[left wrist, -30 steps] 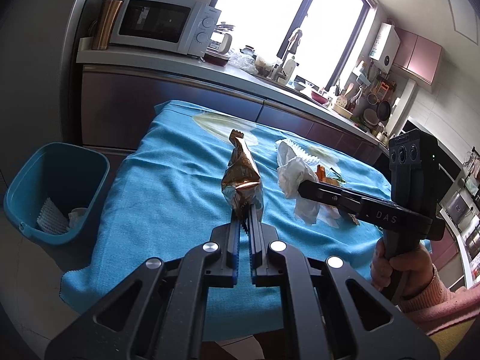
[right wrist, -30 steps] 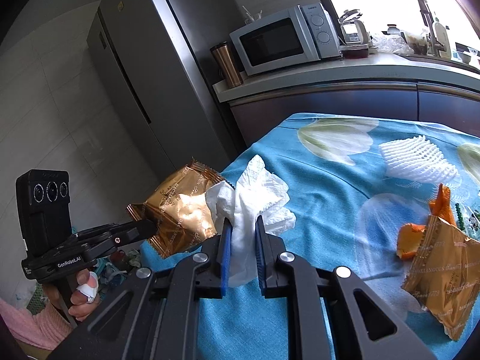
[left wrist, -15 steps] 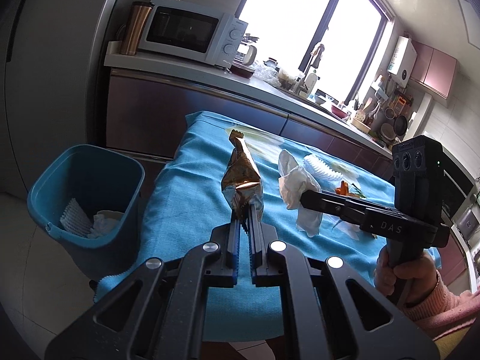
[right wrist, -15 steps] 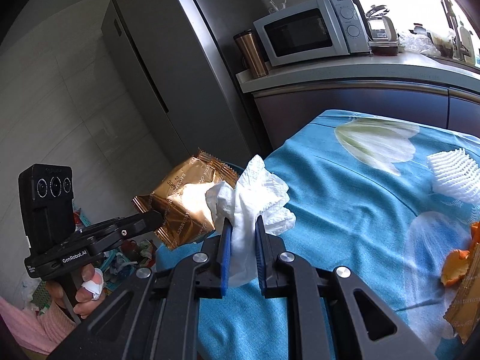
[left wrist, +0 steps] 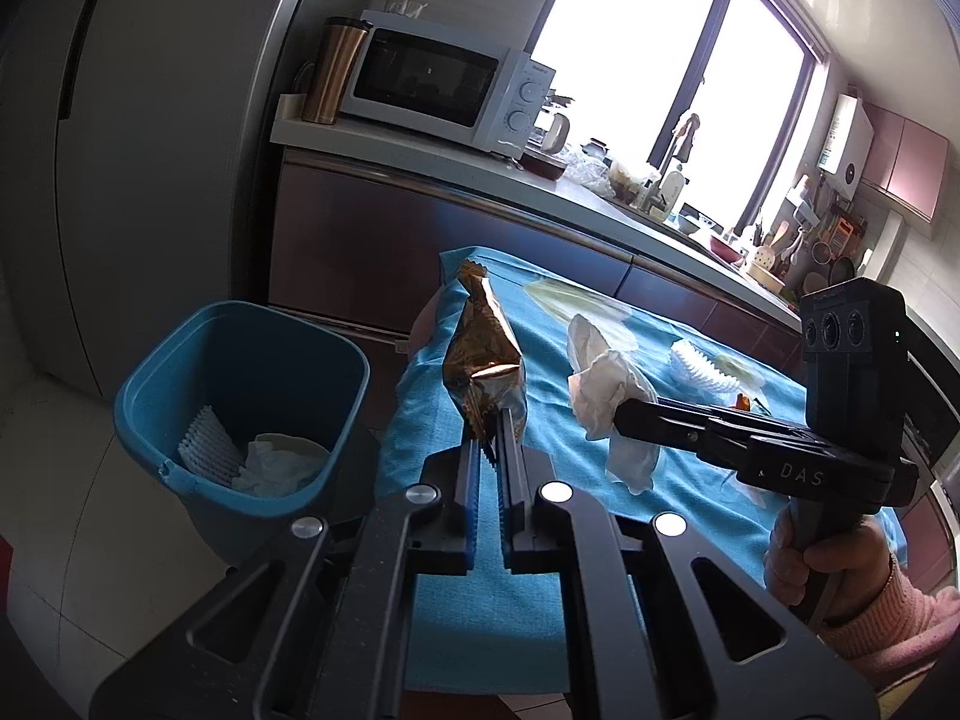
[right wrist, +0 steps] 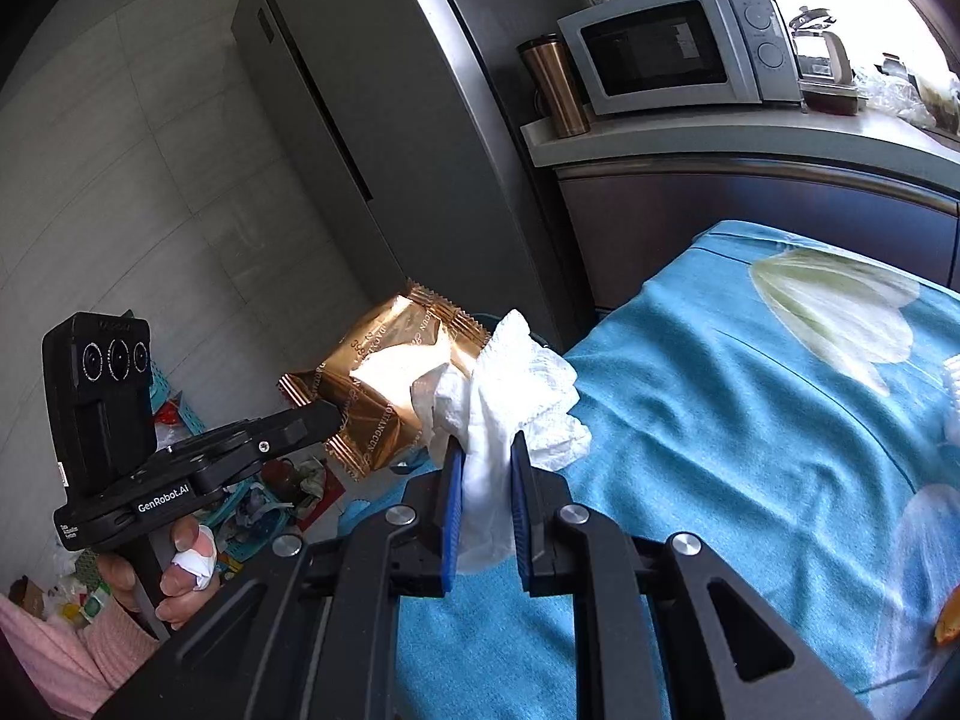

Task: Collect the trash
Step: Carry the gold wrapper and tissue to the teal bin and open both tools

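Both hands are loaded and up in the air here: the left hand-held gripper (left wrist: 489, 420) has its jaws pressed together on the bottom edge of a gold foil wrapper (left wrist: 483, 354), and the right hand-held gripper (right wrist: 485, 450) is pinching a crumpled white tissue (right wrist: 510, 384) between its blue pads. Both bits of trash hang above the near corner of the bench (left wrist: 540, 516), which is draped in a blue cloth, and neither one touches it. The target sits just off that corner on the floor: a blue bin (left wrist: 240, 408), open at the top, with a white foam net and a wad of paper already lying in it. The wrapper stands up from the jaws like a flag, so I judge it light, crinkly and fairly slick; a pinch on the sealed, flat edge is the sensible spot, since the puffy middle would slide or crush. The tissue looks soft and nearly weightless, drooping below the pads and billowing above them, so any bunched fold will do, though a loose flap could cling to a pad when let go. More trash waits further back on the cloth, a white foam net (left wrist: 702, 363) and something orange beside it, too small to name. From how things lie, the wrapper looks nearer the bin than the tissue, and each piece will want to be well over the opening before the jaws part, as both could drift on the way down.
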A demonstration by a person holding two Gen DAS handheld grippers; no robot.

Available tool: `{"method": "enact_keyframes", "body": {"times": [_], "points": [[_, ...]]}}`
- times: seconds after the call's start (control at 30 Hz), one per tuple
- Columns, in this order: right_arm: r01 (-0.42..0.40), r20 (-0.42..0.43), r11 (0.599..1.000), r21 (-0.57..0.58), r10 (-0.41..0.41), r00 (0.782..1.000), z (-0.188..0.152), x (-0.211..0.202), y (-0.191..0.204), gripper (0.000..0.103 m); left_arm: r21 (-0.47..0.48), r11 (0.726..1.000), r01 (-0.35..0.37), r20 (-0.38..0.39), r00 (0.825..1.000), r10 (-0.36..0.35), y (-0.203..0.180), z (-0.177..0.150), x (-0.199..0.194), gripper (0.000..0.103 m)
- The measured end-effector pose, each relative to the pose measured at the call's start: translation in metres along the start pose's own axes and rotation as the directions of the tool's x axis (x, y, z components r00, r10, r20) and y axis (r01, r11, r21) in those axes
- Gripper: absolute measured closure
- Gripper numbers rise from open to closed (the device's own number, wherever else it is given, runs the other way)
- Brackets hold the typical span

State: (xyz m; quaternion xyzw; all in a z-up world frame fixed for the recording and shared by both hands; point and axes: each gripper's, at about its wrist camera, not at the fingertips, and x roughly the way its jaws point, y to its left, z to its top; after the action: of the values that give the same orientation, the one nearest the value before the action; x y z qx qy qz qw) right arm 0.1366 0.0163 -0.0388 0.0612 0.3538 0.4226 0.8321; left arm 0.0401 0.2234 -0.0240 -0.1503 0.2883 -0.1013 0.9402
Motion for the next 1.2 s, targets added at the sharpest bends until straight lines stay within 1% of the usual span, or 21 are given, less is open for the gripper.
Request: {"method": "enact_keyframes", "body": {"times": [0.33,0.6,0.9,1.2], "points": [[-0.038,-0.044,0.999,-0.032,0.037,0.998,0.015,0.030,0.015,0.090,-0.028,0.997,-0.069,0.017,0.997,0.069,0.025,0.004,-0.001,0.097],[-0.058,-0.078,0.997,-0.053,0.054,0.995,0.026,0.052,0.027,0.090,-0.063,0.990,-0.123,0.018,0.992,0.124,0.048,0.007,0.002,0.097],[-0.063,-0.133,0.995,-0.076,0.053,0.990,0.034,0.085,0.037,0.090,-0.111,0.978,-0.178,-0.010,0.984,0.178,0.076,0.003,0.015,0.097],[-0.061,-0.187,0.994,-0.089,0.043,0.981,0.038,0.116,0.044,0.090,-0.116,0.965,-0.233,-0.039,0.972,0.230,0.096,0.001,0.033,0.097]]}}
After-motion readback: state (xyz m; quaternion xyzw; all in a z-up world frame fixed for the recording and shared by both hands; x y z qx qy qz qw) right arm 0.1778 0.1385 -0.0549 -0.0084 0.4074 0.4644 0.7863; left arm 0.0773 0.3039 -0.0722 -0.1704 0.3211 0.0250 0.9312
